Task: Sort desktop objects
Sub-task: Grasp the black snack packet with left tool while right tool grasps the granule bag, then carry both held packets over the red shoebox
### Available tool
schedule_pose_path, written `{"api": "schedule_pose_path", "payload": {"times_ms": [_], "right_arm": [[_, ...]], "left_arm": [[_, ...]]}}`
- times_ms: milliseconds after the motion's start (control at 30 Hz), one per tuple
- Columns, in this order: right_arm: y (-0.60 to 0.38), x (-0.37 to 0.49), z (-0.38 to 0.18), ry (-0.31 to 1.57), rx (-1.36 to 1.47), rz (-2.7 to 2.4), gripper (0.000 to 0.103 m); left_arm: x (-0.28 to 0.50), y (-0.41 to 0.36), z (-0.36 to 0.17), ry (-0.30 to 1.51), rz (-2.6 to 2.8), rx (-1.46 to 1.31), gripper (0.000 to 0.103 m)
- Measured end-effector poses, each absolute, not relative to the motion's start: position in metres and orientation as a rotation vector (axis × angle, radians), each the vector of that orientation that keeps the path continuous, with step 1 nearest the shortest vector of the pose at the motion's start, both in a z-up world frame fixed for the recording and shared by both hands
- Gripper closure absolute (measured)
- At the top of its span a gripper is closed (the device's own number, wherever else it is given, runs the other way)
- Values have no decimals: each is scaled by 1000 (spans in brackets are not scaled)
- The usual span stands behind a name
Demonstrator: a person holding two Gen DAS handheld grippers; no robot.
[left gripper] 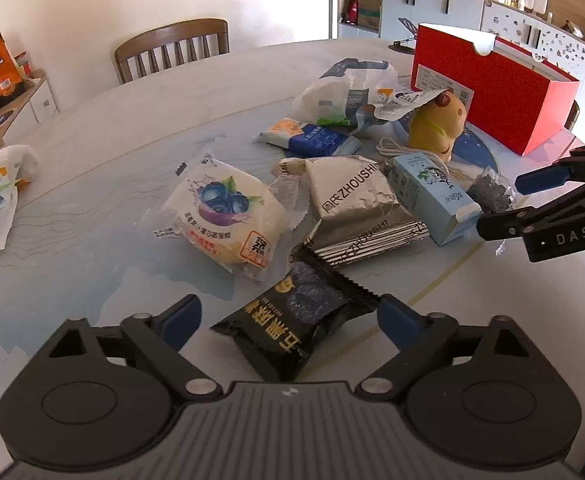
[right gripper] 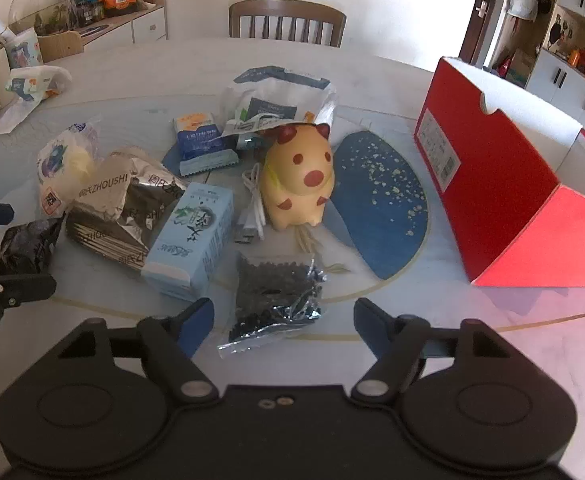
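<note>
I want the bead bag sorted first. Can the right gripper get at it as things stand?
Probably yes: the right gripper is open, the bag of dark beads lies flat between its fingers, nothing on top.

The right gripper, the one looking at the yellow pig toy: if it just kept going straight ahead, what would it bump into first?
Most likely the clear bag of small black pieces, lying between the open fingers of the right gripper. The pig toy stands farther along; depth is hard to judge.

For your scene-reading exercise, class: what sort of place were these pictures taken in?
Probably a home dining room: a round table strewn with snack packets, a wooden dining chair behind it, and white storage cabinets along the wall.
</note>
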State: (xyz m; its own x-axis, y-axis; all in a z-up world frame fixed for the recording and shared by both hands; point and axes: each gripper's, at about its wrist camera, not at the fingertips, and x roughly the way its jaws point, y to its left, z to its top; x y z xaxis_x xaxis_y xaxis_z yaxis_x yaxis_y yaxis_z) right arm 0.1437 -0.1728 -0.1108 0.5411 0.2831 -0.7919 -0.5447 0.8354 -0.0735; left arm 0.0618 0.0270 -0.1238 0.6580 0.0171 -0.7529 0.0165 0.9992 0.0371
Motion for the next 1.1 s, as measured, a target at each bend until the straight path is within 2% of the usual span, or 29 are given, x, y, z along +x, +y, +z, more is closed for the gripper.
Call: {"api": "schedule_pose_path", "payload": {"times_ms": [67, 133, 233, 433, 467, 533, 733, 1100], "right_arm": [[-172, 145, -112, 875, -331, 505, 35], [-172, 147, -113, 883, -332, 508, 42], [-172, 148, -113, 885, -321, 513, 49], [-171, 149, -113, 885, -314, 523, 52], [-172, 148, -113, 885, -312, 523, 53], [-172, 148, -113, 886, -307, 523, 55], [-174, 147, -110, 887, -288, 520, 62], [-187, 141, -100, 880, -242, 495, 62]], "left_arm": [[62, 26, -124, 856, -6, 47, 23], [62, 26, -125, 862, -6, 49, 27], [61, 27, -125, 861, -8, 42, 29], [59, 25, -123, 861, -5, 48, 35], [58, 25, -123, 861, -3, 46, 38], [58, 25, -123, 868, 2, 47, 64], [58, 25, -120, 869, 4, 31, 67], [49, 18, -109, 867, 0, 14, 68]]}}
